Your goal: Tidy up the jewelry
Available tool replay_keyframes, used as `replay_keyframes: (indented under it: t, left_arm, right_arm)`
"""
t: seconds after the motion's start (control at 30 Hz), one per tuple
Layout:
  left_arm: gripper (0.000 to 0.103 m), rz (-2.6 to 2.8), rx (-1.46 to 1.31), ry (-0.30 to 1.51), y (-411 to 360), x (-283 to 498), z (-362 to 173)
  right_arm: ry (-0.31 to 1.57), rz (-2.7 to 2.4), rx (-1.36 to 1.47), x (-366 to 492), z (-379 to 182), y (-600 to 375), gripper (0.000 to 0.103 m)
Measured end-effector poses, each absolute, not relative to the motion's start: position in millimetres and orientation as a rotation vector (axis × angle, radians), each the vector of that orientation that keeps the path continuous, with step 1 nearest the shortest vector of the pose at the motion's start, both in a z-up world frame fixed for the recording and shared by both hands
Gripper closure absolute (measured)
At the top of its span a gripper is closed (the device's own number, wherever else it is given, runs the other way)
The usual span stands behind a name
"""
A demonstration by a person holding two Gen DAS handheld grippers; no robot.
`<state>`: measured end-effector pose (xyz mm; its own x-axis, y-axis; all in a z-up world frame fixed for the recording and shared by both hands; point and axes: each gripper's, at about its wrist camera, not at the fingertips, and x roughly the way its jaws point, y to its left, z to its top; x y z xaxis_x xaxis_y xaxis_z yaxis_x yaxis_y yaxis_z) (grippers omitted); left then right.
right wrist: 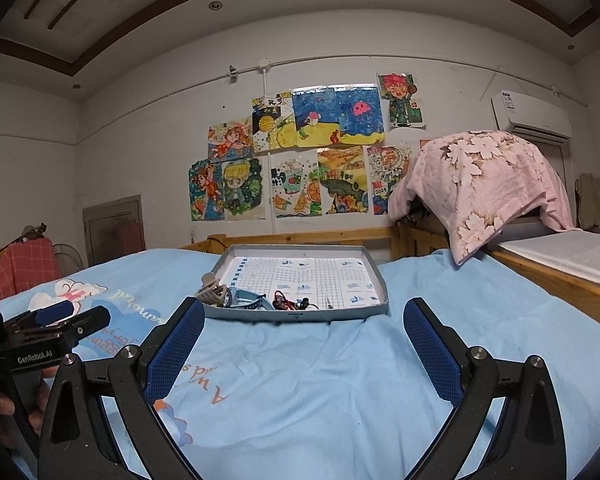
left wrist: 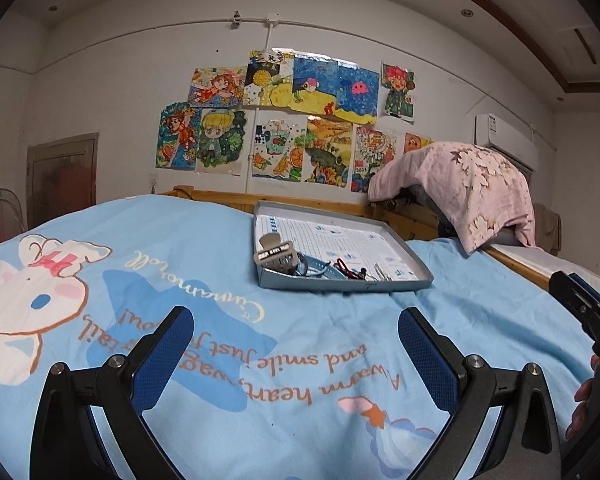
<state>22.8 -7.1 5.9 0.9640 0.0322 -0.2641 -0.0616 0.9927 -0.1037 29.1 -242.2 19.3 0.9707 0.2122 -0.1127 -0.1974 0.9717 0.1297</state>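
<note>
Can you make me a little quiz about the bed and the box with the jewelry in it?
1. True or false: the left gripper is holding something.
2. Where in the tray is the jewelry: A near edge, B far edge?
3. What covers the pile by the bed rail?

Key: 1 false, both the left and right gripper are open and empty. 2 A, hair claw clip and all. 3 a pink floral blanket.

Blue cartoon bedsheet (left wrist: 228, 240), wall drawings (right wrist: 300, 152), pink floral cloth (right wrist: 484, 176)

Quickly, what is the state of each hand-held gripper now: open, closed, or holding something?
Left hand-held gripper: open, holding nothing.
Right hand-held gripper: open, holding nothing.
</note>
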Motion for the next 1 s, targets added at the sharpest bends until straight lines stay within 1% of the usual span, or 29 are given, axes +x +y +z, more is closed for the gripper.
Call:
replay_keyframes:
  t: [0.3, 1.0]
  left_arm:
    - [0.000, 0.046, -0.099, 0.261, -7.8, 20.4, 6.1]
    - [0.000, 0.051, -0.097, 0.261, -6.8, 19.3, 4.9]
  right_arm:
    - [0.189, 0.217, 0.078, 34.7, 6.7, -230.3, 0.005]
    - [0.201, 0.215, 0.083, 35.9, 4.3, -231.2, 0.005]
